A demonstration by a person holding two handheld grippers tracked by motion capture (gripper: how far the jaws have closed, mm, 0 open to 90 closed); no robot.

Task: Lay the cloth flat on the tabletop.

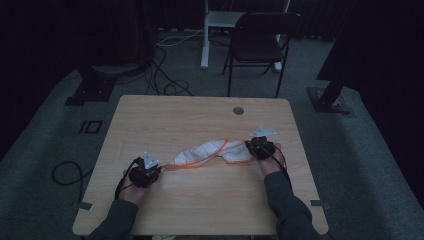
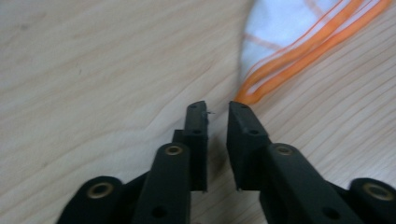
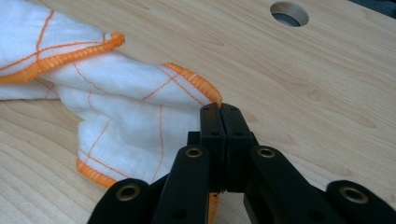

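**Cloth pinched at one end, released at the other**

A white cloth [image 1: 212, 151] with orange hems is seen lying twisted across the middle of the wooden table [image 1: 200, 210], its long axis running from about 8 o'clock to 2 o'clock in the high view. The right gripper [image 1: 253, 145] is pressed together on the cloth's 2 o'clock end: in the right gripper view the jaws meet with an orange hem corner [image 3: 212, 95] caught between the pads, and the rest of the fabric is bunched away toward 10 o'clock from the tips.

The left gripper [image 1: 156, 171] is placed at the opposite, 8 o'clock end. Its jaws are parted a little, and nothing is held between them in the left gripper view; the orange-edged tip of the cloth [image 2: 247, 95] lies just beyond the right-hand fingertip, at about 1 o'clock from the gap, touching or all but touching it.

A fresh hold by the left gripper is judged to depend on that small offset: the tip lies ahead and slightly to the right of the opening, so the jaws would need to be shifted that way before being closed. The left hand is the nearer one to that free end.
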